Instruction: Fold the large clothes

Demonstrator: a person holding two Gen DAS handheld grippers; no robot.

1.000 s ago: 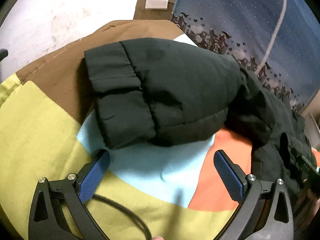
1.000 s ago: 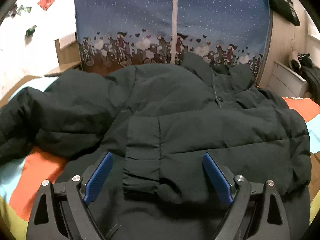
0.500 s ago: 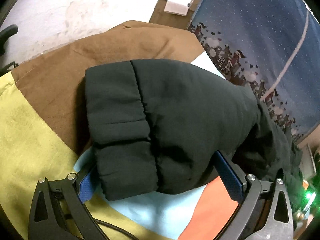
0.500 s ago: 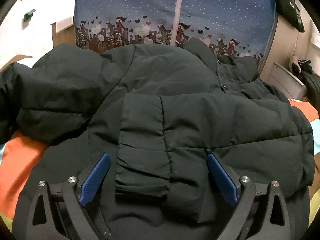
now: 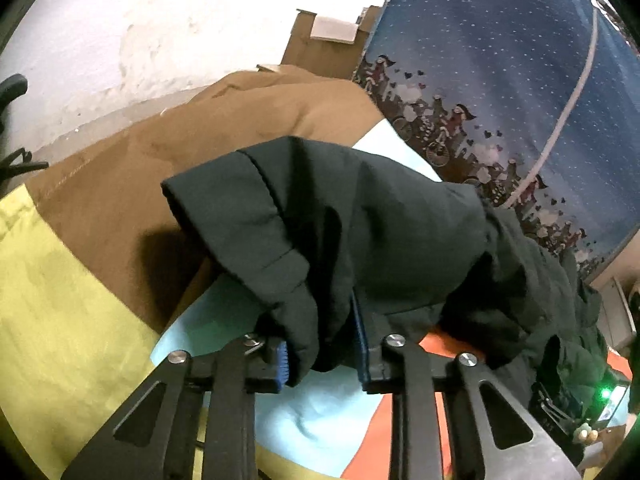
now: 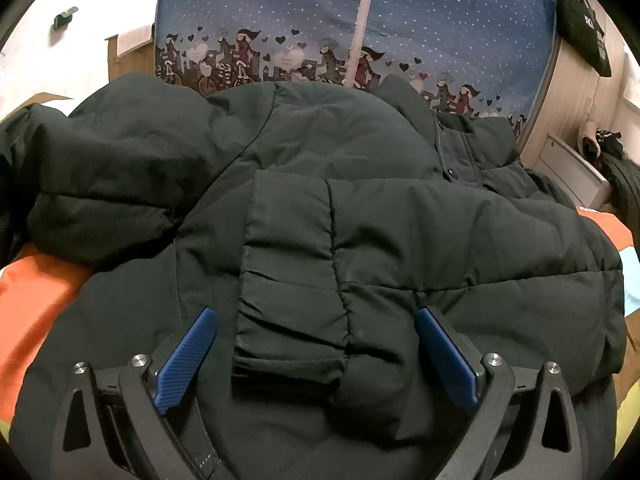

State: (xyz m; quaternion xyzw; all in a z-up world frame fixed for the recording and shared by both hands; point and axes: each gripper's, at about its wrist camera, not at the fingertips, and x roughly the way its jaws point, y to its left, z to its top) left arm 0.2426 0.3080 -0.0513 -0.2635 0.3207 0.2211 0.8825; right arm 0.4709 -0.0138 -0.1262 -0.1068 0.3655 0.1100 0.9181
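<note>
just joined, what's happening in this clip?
A person with handheld tongs is folding a black puffer jacket spread on a colour-block bedspread. The left tongs are shut on the cuff end of one sleeve, which looks lifted off the bedspread. The right tongs are open, straddling the cuff of the other sleeve, which already lies folded across the jacket's front. That cuff is not gripped.

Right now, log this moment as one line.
left tool: shut on sleeve | right tool: open, over other sleeve | jacket: on bedspread
</note>
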